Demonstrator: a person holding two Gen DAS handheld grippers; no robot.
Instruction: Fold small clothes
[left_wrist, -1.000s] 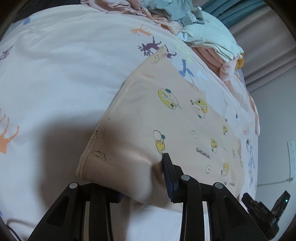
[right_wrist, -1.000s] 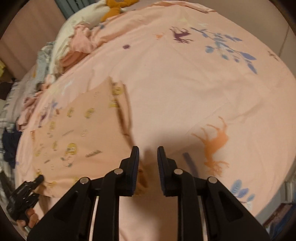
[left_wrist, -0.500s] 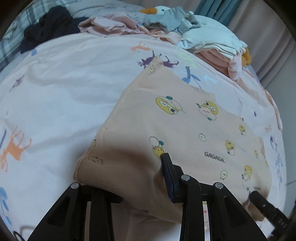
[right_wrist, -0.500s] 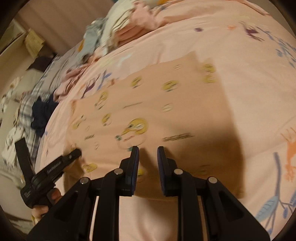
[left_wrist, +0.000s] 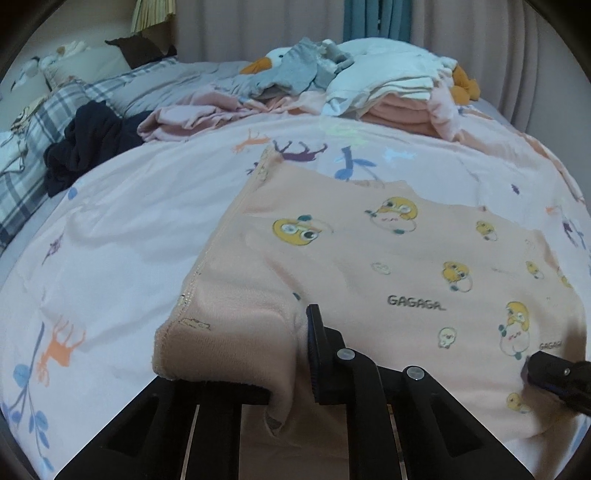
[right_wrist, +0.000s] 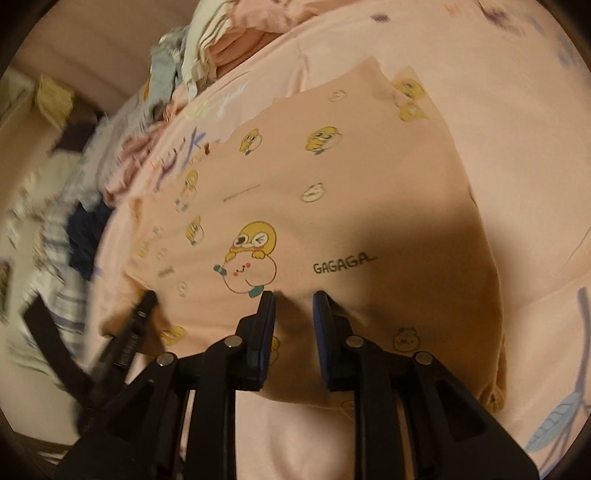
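A peach garment (left_wrist: 369, 266) with yellow cartoon prints and "GAGAGA" lettering lies spread on the printed bed cover (left_wrist: 129, 229). Its near left corner is draped over one finger of my left gripper (left_wrist: 291, 339) and hides it. The jaws are closing, and the other finger (left_wrist: 321, 347) presses a fold of the cloth between them. In the right wrist view my right gripper (right_wrist: 293, 306) has its tips on the garment (right_wrist: 332, 192) near its front edge. A narrow gap stands between its fingers, with nothing pinched. Each gripper shows at the edge of the other's view.
A pile of folded and loose clothes (left_wrist: 388, 88) with a soft toy lies at the far side of the bed. A dark garment (left_wrist: 88, 144) and plaid bedding (left_wrist: 33, 122) are at the far left. Curtains (left_wrist: 295, 29) hang behind.
My left gripper tilted up, bringing the pile and curtains into view, and its jaws narrowed on the cloth corner. My right gripper swung from the bare cover onto the garment's near edge.
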